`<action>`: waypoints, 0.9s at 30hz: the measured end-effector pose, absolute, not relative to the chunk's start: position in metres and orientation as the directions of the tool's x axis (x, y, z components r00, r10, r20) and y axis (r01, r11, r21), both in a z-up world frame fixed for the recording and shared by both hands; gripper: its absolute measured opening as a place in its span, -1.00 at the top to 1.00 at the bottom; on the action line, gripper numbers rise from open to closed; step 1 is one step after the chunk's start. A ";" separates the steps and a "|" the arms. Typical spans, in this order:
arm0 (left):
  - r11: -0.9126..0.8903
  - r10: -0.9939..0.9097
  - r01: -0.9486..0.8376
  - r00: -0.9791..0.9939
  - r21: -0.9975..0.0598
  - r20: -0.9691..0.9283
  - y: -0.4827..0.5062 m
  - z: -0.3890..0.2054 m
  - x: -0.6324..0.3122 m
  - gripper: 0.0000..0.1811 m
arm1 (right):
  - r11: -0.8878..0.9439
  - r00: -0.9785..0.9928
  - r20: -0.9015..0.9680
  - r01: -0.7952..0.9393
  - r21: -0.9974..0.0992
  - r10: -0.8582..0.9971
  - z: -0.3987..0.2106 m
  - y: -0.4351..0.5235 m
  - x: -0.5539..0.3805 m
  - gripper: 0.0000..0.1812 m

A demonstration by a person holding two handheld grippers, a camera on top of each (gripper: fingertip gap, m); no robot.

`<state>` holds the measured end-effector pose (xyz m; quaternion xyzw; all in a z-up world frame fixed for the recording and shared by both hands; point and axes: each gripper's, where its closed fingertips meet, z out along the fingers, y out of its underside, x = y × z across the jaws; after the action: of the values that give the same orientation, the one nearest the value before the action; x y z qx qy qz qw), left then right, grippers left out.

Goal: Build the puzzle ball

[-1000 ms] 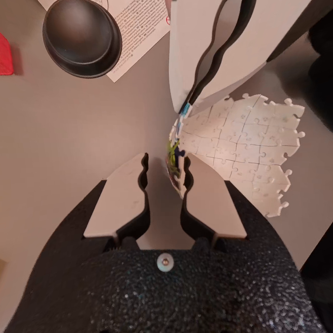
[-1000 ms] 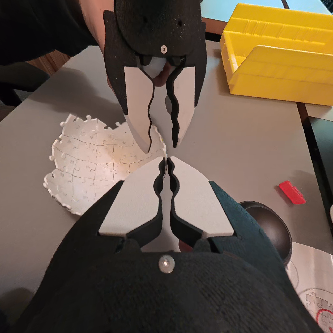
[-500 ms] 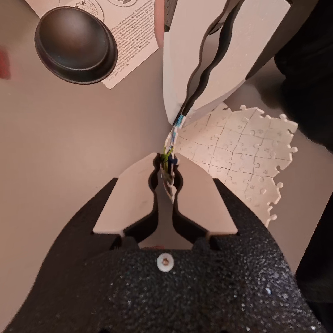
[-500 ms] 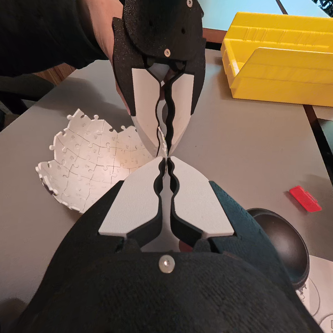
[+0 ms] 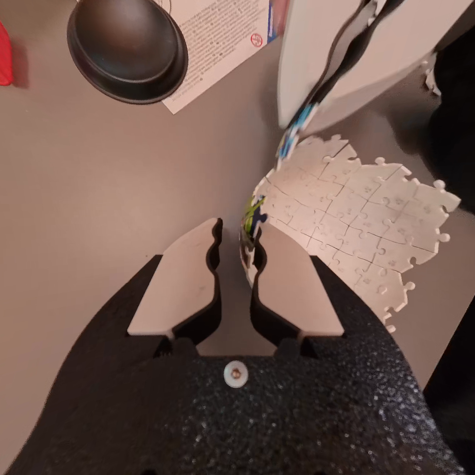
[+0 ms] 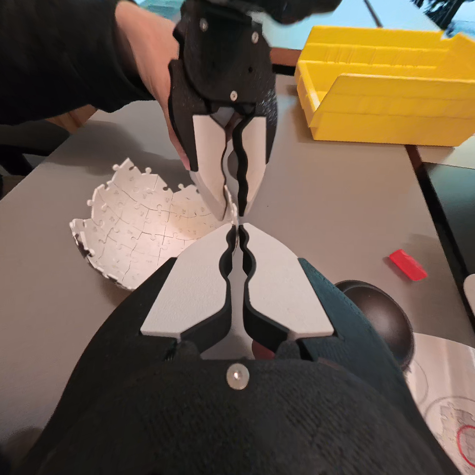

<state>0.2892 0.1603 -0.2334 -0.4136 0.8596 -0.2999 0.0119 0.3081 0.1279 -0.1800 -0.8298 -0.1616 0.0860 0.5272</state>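
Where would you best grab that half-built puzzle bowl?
Probably by its thin rim, one finger inside the puzzle bowl and one outside. The wall is a curved sheet standing nearly upright at the edge, so coming from above suits it, as the right tool does now.

We see dim, warm indoor light, with soft shadows on the table [image 6: 334,205] and a bright patch inside the puzzle shell [image 6: 144,231]. Motion blur smears the far gripper [image 5: 305,113] (worst in the left wrist view), and wide-angle bending curves the edges.
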 end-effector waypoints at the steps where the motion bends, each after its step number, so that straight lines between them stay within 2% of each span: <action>1: 0.477 -0.724 -0.713 -0.650 -0.515 0.229 0.161 -0.235 0.288 0.75 | -0.380 0.938 0.035 0.173 -0.909 0.344 -0.174 0.126 0.310 0.97; 11: 0.371 -0.803 -0.811 -0.524 -0.452 0.282 0.180 -0.246 0.258 0.82 | -0.387 0.976 0.124 0.186 -0.903 0.179 -0.129 0.106 0.317 0.97; 15: 0.328 -0.810 -0.815 -0.503 -0.477 0.303 0.179 -0.242 0.242 0.88 | -0.335 0.984 0.127 0.162 -0.928 0.124 -0.107 0.099 0.301 0.97; 22: 0.233 -0.861 -0.841 -0.412 -0.489 0.298 0.175 -0.244 0.216 0.82 | -0.341 0.988 0.154 0.150 -0.928 0.016 -0.091 0.075 0.270 0.97; 27: 0.115 -0.879 -0.852 -0.327 -0.511 0.348 0.167 -0.242 0.199 0.63 | -0.365 0.989 0.146 0.133 -0.921 -0.006 -0.092 0.061 0.246 0.98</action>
<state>0.1994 0.1668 -0.2421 -0.5798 0.7462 -0.3265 0.0207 0.2465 0.0612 -0.0919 -0.8239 -0.0384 -0.0621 0.5621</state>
